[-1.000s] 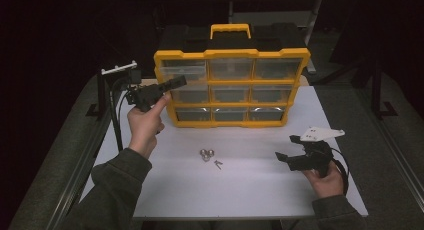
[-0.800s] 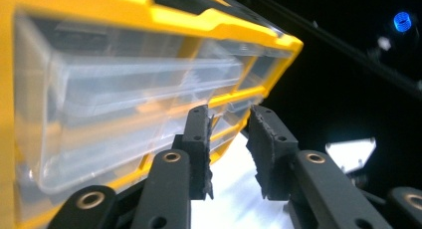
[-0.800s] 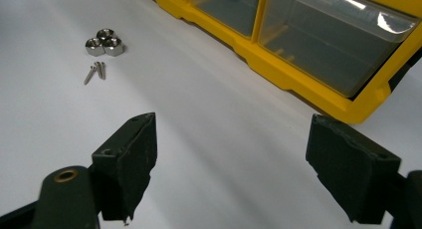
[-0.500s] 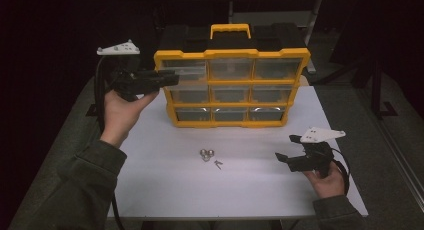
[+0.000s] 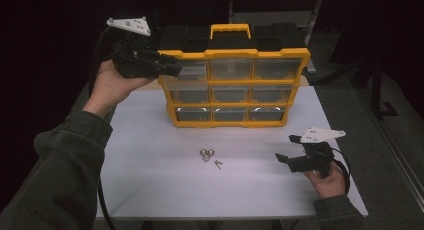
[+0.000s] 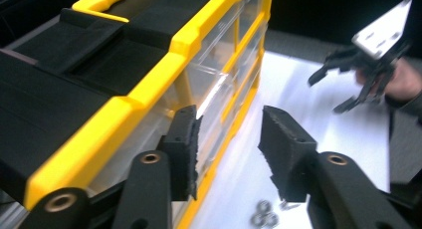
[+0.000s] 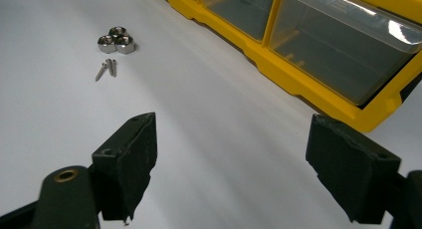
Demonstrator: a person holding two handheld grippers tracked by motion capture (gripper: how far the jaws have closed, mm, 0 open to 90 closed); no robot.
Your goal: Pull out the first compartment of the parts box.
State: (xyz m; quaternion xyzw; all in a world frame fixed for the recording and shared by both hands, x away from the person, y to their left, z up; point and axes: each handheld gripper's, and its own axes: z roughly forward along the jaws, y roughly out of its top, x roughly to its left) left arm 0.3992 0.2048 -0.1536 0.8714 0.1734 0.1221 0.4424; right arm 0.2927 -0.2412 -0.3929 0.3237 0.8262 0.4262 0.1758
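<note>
right gripper view: shiny hexagonal nuts point(image 7: 115, 40); slim screws point(image 7: 107, 67)

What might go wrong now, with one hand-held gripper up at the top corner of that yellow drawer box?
The left hand-held gripper, its jaws just opening with nothing between them, sits at the top-left clear drawer of the yellow and black plastic organiser; a clumsy tug might tip the box. A drawer pulled too far might drop out. The three silver hex nuts and small screws lie loose on the white table and might get knocked away.
</note>
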